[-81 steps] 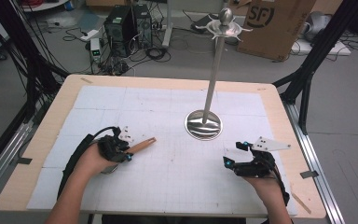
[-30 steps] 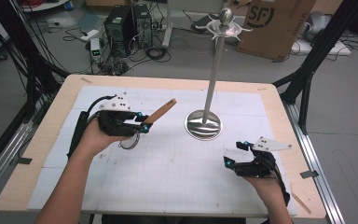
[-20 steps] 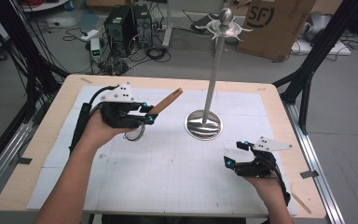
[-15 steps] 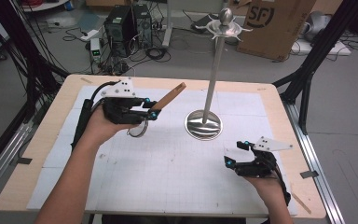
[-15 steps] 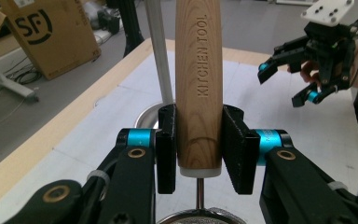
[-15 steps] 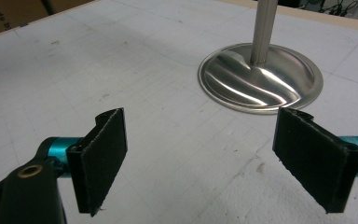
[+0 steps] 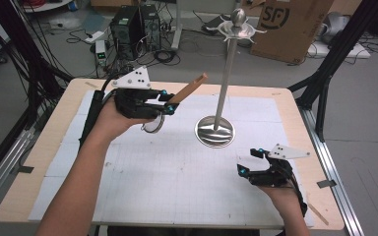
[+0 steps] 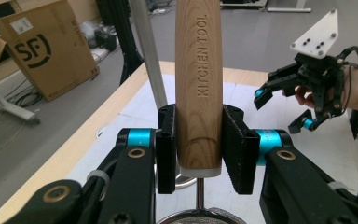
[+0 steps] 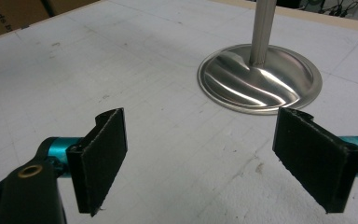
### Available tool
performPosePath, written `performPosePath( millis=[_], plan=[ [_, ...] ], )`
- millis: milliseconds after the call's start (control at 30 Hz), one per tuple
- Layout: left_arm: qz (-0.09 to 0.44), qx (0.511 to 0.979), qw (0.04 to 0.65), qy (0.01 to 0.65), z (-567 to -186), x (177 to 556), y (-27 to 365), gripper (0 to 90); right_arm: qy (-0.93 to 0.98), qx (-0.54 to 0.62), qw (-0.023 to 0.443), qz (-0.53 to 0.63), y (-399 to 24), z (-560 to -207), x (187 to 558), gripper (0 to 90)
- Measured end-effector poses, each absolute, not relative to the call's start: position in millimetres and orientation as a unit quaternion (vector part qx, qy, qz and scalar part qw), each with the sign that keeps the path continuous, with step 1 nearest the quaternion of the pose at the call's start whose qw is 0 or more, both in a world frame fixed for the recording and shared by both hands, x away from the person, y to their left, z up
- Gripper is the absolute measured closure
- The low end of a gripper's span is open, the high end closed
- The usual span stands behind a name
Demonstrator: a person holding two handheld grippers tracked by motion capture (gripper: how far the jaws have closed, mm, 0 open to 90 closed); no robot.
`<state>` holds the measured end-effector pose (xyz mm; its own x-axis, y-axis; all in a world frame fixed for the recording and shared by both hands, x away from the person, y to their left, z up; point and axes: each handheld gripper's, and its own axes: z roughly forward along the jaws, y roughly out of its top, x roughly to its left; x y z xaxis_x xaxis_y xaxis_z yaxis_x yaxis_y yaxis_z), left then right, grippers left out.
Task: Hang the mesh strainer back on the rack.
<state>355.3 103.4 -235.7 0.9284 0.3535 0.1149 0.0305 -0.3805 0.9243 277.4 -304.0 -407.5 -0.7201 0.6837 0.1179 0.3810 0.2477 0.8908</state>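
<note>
The left gripper (image 7: 165,104) is being held above the far left part of the table (image 7: 39,162), carried on a forearm that is stretched forward from the near edge. Its jaws are closed on the wooden handle (image 7: 188,89) of a kitchen utensil, and the handle is being pointed up and to the right, toward the pole of the metal stand (image 7: 225,78). In the left gripper view, the handle (image 8: 198,84) is seen clamped between the two black pads (image 8: 235,147), with the words KITCHEN TOOL stamped along the wood; a metal shank is running down from its lower end to a round head (image 8: 200,217) at the bottom edge. In the high view, that round metal part (image 7: 153,123) is hanging just under the gripper, clear of the white mat (image 7: 177,182).

The right gripper (image 7: 247,161) is being kept low over the near right part of the mat, the hand behind it close to the table's front edge. Its jaws are standing wide apart with nothing between them, and they are being aimed at the stand's shiny round base (image 9: 261,79).
</note>
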Motion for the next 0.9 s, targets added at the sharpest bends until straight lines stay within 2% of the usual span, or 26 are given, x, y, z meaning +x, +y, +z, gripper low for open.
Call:
performPosePath(
  millis=[900],
  plan=[
    [0.149, 0.802, 0.573, 0.083, -190, 366, 81, 68.5, 0.774, 0.344, 0.148, 0.51, -305, -408, 278, 16.9]
  ],
)
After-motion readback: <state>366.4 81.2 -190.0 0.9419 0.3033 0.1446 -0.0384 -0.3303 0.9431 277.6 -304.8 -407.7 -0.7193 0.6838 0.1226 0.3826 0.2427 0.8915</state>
